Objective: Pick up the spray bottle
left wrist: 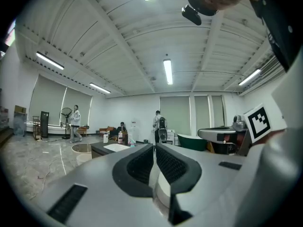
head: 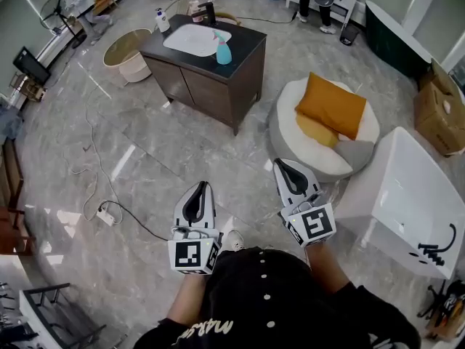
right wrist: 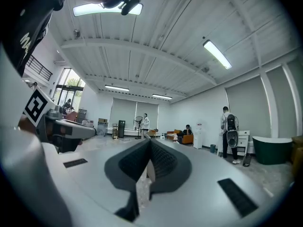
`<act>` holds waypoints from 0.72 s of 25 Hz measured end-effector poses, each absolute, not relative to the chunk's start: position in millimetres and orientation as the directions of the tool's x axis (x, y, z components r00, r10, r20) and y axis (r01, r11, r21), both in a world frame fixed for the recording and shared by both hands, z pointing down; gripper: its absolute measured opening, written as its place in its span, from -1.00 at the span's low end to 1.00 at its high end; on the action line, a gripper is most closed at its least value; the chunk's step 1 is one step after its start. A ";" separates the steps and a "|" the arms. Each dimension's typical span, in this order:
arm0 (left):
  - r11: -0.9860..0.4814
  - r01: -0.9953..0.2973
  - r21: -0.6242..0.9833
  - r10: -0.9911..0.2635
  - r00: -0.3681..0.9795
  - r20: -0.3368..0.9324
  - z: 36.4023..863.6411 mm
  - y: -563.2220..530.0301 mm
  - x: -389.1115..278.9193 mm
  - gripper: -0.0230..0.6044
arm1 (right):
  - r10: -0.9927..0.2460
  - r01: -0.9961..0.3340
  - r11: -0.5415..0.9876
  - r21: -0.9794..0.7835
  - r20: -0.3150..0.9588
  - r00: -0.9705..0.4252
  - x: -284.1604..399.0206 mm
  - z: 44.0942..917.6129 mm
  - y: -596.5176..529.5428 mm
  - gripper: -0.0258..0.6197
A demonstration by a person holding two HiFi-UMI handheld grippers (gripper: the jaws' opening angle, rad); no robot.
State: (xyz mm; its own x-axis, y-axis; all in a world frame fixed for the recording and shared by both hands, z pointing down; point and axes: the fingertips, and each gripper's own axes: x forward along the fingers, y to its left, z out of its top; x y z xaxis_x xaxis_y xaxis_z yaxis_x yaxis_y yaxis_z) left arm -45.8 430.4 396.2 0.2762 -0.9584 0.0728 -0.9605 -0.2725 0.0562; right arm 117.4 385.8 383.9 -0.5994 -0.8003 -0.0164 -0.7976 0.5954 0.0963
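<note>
- The spray bottle (head: pixel 223 50) is blue. It stands up straight near the top middle of the head view, on the dark top of a cabinet (head: pixel 218 87).
- It is just to the right of a white sink (head: pixel 190 41) set in that top.
- A white bottle (head: pixel 162 21) stands at the far left corner of the same top, well apart from the blue one.
- A round tan tub (head: pixel 129 53) sits on the floor to the left of the cabinet.
- To the right of the cabinet is a round white cushion (head: pixel 320 151) with an orange pillow (head: pixel 331 105) on it.
- A big white bathtub (head: pixel 407 195) is at the right edge, and a brown box (head: pixel 439 111) is above it.
- The left gripper (head: pixel 199 192) is low in the middle of the head view, over the gray floor and far from the bottle. Its tongs are pressed together with nothing in them.
- The right gripper (head: pixel 288 170) is beside it, a bit more to the right and a bit higher. Its tongs are pressed together too, and they hold nothing.
- A white cord (head: pixel 109 195) trails on the floor at the left.
</note>
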 end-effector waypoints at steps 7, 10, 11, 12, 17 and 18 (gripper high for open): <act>-0.285 -0.957 0.054 -0.953 0.288 0.090 403.7 422.6 -83.9 -0.84 | -0.841 -0.840 0.539 0.062 -0.011 -0.541 98.4 392.6 369.1 -0.93; -0.281 -0.958 0.051 -0.953 0.285 0.104 408.5 417.5 -102.2 -0.84 | -0.860 -0.858 0.510 0.057 0.004 -0.511 94.5 397.7 360.8 -0.93; -0.277 -0.959 0.052 -0.954 0.281 0.107 409.2 413.9 -107.7 -0.84 | -0.863 -0.861 0.505 0.057 0.008 -0.506 93.0 398.4 356.2 -0.93; -0.272 -0.961 0.056 -0.955 0.277 0.111 410.0 410.3 -112.6 -0.84 | -0.864 -0.863 0.503 0.054 0.010 -0.503 91.6 398.9 351.1 -0.94; -0.260 -0.963 0.073 -0.955 0.268 0.131 420.5 387.7 -125.7 -0.84 | -0.869 -0.868 0.494 0.056 0.021 -0.494 83.5 402.9 323.6 -0.94; -0.260 -0.963 0.073 -0.955 0.268 0.130 420.7 381.0 -127.2 -0.84 | -0.872 -0.870 0.490 0.054 0.019 -0.490 81.8 404.3 316.5 -0.93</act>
